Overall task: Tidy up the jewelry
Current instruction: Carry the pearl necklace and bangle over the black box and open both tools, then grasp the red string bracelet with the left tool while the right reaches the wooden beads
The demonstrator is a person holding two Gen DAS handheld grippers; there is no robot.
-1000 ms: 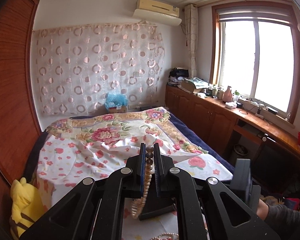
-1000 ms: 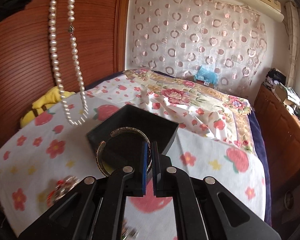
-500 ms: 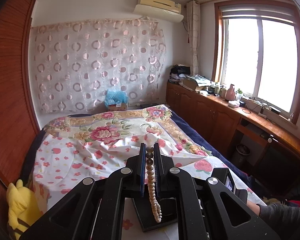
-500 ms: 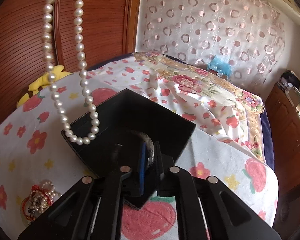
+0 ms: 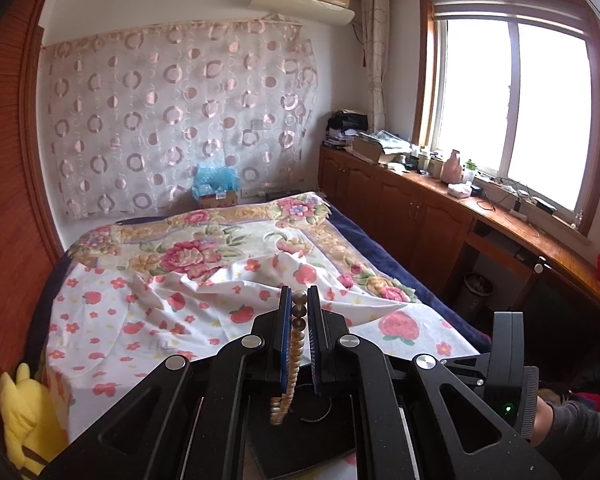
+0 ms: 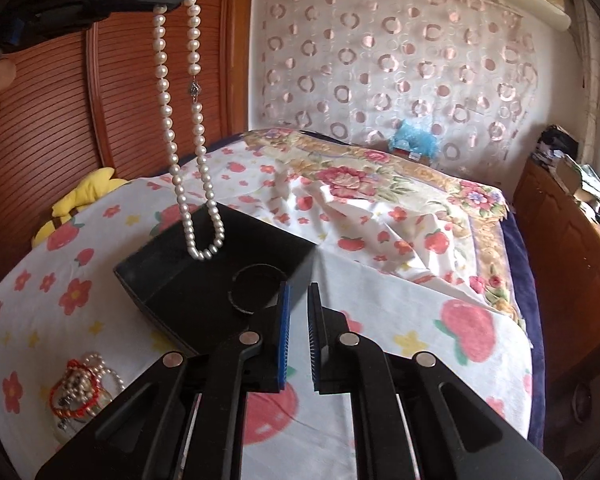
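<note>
White pearls hang in a long loop from the left gripper [image 6: 172,0], whose jaws pinch the top of the pearl necklace [image 6: 188,152]. The bottom of the loop dangles just over the far left part of the black tray [image 6: 172,280], and I cannot tell if it touches it. The tray sits on the bed [image 6: 380,300], on a white sheet with red flowers and strawberries.

A thin dark bangle [image 6: 256,288] lies flat inside the tray, on its near side. The right gripper [image 6: 298,312] is low over the near right edge of the tray, just beside the bangle. Its jaws are nearly pressed together, with only a thin gap, and nothing is between them.

On the sheet, near and to the left of the tray, lies a little heap of bracelets [image 6: 82,390], some red and some pearl. A yellow soft toy [image 6: 80,200] sits at the left edge of the bed, by the brown wooden wardrobe [image 6: 112,92].
</note>
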